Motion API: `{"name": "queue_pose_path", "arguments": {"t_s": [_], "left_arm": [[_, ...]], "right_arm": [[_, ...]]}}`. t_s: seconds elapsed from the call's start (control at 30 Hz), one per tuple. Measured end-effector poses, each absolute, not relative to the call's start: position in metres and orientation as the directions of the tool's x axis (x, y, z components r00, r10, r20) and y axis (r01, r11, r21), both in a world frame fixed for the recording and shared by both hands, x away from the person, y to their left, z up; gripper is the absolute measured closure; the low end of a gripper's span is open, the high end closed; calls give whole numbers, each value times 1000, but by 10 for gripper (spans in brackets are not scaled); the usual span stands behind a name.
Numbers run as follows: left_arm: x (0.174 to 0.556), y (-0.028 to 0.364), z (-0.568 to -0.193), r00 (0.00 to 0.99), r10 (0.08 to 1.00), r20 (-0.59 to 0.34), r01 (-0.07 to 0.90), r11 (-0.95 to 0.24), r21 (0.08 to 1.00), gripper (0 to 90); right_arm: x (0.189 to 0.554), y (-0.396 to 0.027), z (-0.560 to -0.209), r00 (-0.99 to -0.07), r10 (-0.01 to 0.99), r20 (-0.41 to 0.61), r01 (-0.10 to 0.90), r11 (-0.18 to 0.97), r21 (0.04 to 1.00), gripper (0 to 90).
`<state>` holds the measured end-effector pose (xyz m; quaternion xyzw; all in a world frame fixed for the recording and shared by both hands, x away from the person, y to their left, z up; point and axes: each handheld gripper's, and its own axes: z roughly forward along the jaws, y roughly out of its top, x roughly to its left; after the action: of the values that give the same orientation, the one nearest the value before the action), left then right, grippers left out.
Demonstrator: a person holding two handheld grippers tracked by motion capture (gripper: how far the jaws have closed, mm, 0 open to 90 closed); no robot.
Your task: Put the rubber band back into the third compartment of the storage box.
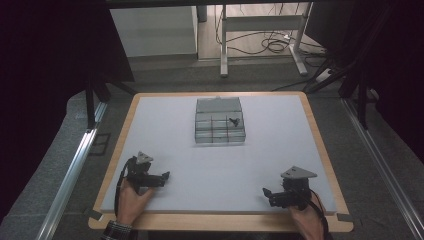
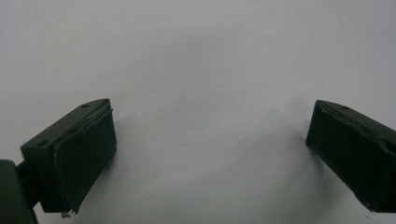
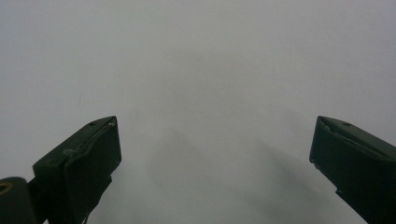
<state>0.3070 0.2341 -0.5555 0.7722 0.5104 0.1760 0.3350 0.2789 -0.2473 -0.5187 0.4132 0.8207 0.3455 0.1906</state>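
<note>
On the near left of the pale mat (image 1: 220, 165) my left gripper (image 1: 165, 176) rests, its jaws spread wide with nothing between them. The clear compartment box (image 1: 219, 121) sits mid-table toward the far side, a small dark part (image 1: 233, 121) in one right-hand cell. My right gripper (image 1: 266, 192) rests near right, jaws equally wide.

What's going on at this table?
A person holds a gripper in each hand, both resting low on the white mat near the table's front edge. The left gripper and right gripper are open and hold nothing. Farther back sits a clear compartment box, apart from both, with a small dark object in one right-hand cell.
</note>
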Motion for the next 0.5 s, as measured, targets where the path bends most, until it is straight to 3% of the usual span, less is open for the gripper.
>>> {"name": "queue_pose_path", "arguments": {"t_s": [0.5], "left_arm": [[307,234,-555,417,906,-70,670,-255,697,16]], "right_arm": [[265,-256,-532,-576,817,-23,515,384,766,20]]}}
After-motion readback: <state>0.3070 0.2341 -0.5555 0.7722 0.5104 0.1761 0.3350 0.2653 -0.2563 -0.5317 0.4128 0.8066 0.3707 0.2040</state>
